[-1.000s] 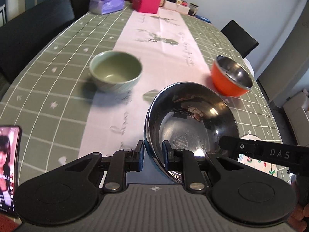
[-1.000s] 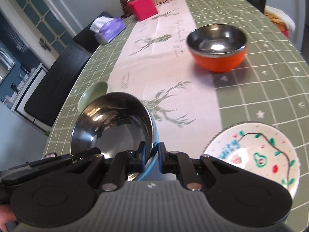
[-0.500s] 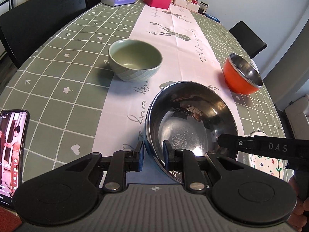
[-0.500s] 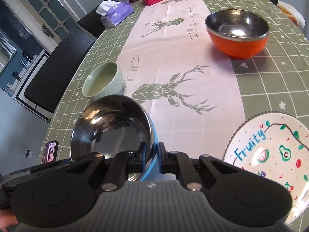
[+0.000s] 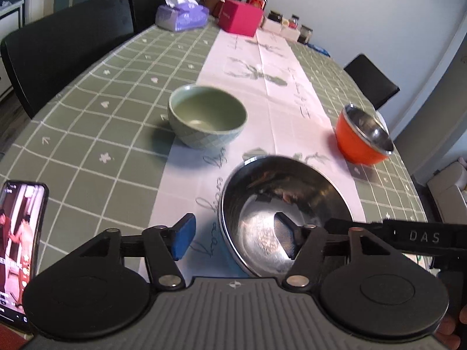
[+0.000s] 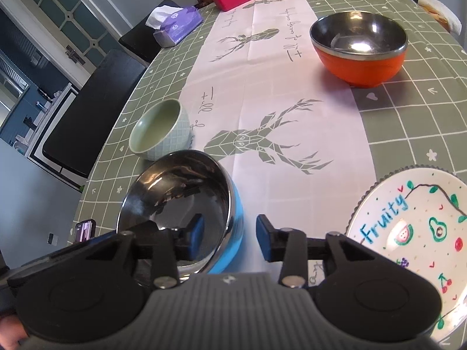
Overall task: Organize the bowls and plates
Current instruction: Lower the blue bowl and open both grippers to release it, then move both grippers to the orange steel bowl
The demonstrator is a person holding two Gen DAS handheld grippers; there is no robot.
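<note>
A steel bowl with a blue outside (image 5: 280,204) (image 6: 186,204) stands on the pink table runner near the front edge. My left gripper (image 5: 233,239) is open, its jaws straddling the bowl's near left rim. My right gripper (image 6: 229,237) is open, its jaws straddling the bowl's right rim. A green ceramic bowl (image 5: 207,115) (image 6: 159,129) stands further back on the left. An orange steel-lined bowl (image 5: 362,134) (image 6: 359,46) stands at the back right. A painted "Fruity" plate (image 6: 408,239) lies at the front right.
A phone (image 5: 20,248) with a lit screen lies at the table's front left edge. A purple tissue pack (image 5: 181,16), a pink box (image 5: 240,17) and several jars and bottles stand at the far end. Black chairs (image 5: 67,43) line the left side.
Both grippers were shut on the steel bowl's rim and have opened. The bowl now rests on the runner.
</note>
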